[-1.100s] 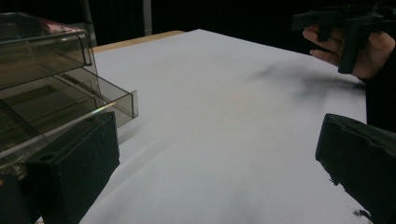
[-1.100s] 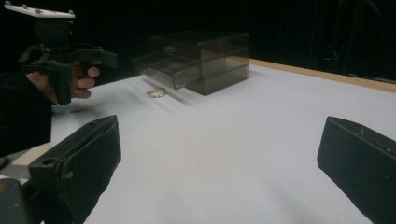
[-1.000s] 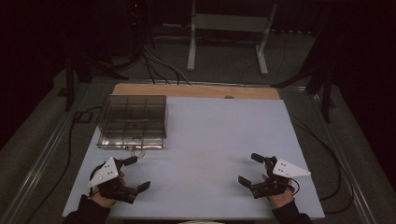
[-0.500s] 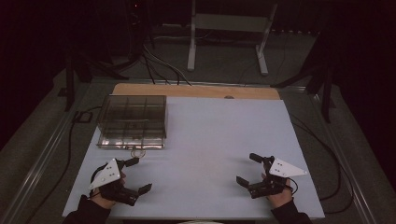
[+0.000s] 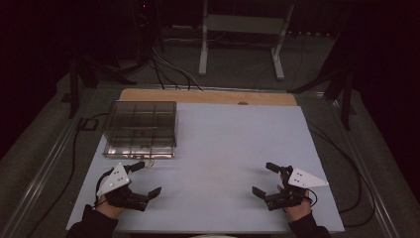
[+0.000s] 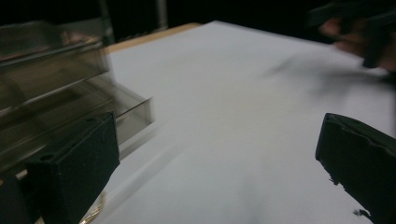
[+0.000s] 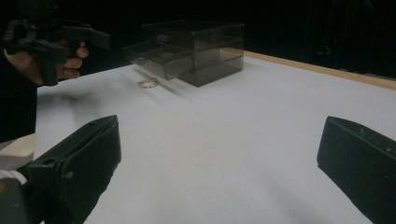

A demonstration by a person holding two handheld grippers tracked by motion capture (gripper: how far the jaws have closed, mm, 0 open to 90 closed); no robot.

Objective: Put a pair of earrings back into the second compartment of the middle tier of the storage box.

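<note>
Overhead, a pale table [image 5: 223, 148] in a dark room bears both grippers' [image 5: 140, 177] [image 5: 266, 179] fingers spread apart, empty.

Inventory of the table [image 5: 223, 144], counted by kind:

- Tables: one, with a pale top and a wooden strip along its far edge.
- Clear drawer boxes: one, the smoky plastic organizer [image 5: 141, 126], on the table's far left part. In the right gripper view [image 7: 196, 44] one drawer stands pulled out at its near side; the number of compartments cannot be told.
- Small gold-coloured items: one [image 7: 148, 83], on the table just in front of the organizer's open drawer; too small to identify.
- Hand-held grippers: two, the left gripper [image 5: 147, 178] near the organizer and the right gripper [image 5: 265, 179] well apart from it; each has two black jaws spread wide.
</note>
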